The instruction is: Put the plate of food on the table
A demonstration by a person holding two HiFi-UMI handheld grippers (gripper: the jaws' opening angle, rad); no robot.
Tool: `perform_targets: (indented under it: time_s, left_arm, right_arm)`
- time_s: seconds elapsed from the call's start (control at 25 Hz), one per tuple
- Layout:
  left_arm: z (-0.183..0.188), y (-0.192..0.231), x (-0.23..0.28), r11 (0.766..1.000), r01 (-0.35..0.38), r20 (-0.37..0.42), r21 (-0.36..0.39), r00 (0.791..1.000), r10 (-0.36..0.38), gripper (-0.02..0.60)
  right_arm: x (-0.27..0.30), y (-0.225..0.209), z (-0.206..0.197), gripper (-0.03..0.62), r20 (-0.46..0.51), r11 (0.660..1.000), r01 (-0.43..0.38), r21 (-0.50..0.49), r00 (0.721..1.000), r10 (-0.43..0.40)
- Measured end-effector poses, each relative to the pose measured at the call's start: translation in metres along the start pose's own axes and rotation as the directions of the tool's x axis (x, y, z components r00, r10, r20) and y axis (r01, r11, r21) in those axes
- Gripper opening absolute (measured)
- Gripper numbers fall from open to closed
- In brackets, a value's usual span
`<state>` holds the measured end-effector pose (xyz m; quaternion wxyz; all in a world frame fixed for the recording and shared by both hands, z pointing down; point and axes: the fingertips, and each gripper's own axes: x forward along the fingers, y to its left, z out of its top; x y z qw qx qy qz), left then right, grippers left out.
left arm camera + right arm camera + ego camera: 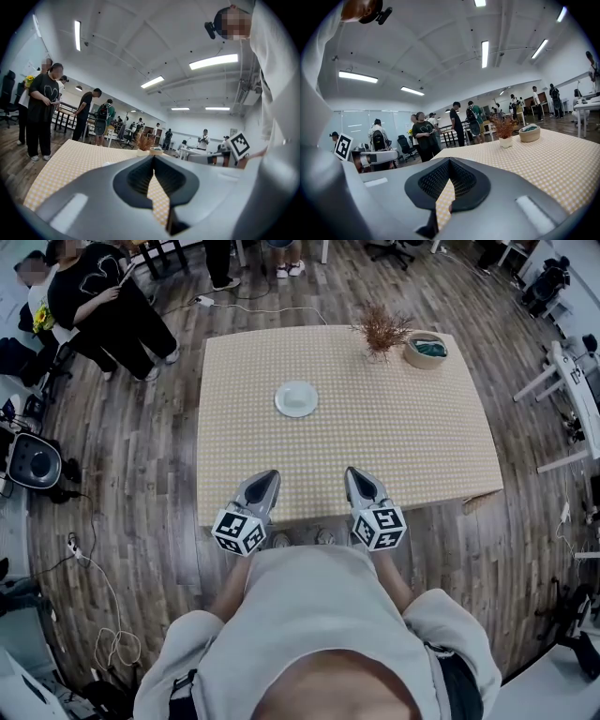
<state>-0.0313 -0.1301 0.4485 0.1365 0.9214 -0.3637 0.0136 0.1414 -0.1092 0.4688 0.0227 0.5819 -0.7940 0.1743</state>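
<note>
A white round plate [296, 398] lies on the table [412, 446], which has a yellow checked cloth, a little left of its middle. What is on the plate is too small to tell. My left gripper [267, 478] and right gripper [354, 475] hover side by side over the table's near edge, well short of the plate. In the left gripper view the left gripper [153, 157] has its jaws closed together with nothing between them. The right gripper view shows the right gripper [449, 161] the same way, jaws meeting and empty.
A dried plant in a small pot [381, 332] and a round basket [426, 349] stand at the table's far right. People [108, 306] stand on the wooden floor beyond the far left corner. Cables [94, 587] and equipment [34, 463] lie at the left, white furniture [572, 390] at the right.
</note>
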Motion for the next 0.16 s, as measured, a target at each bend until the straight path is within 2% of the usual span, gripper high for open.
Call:
perform_targets:
  time_s: [0.16]
  left_arm:
    - [0.0006, -0.0048, 0.0038, 1.0, 0.003, 0.002, 0.003, 1.0, -0.003, 0.009]
  right_arm:
    - [0.0008, -0.0015, 0.003, -0.003, 0.004, 1.0, -0.003, -0.006, 1.0, 0.003]
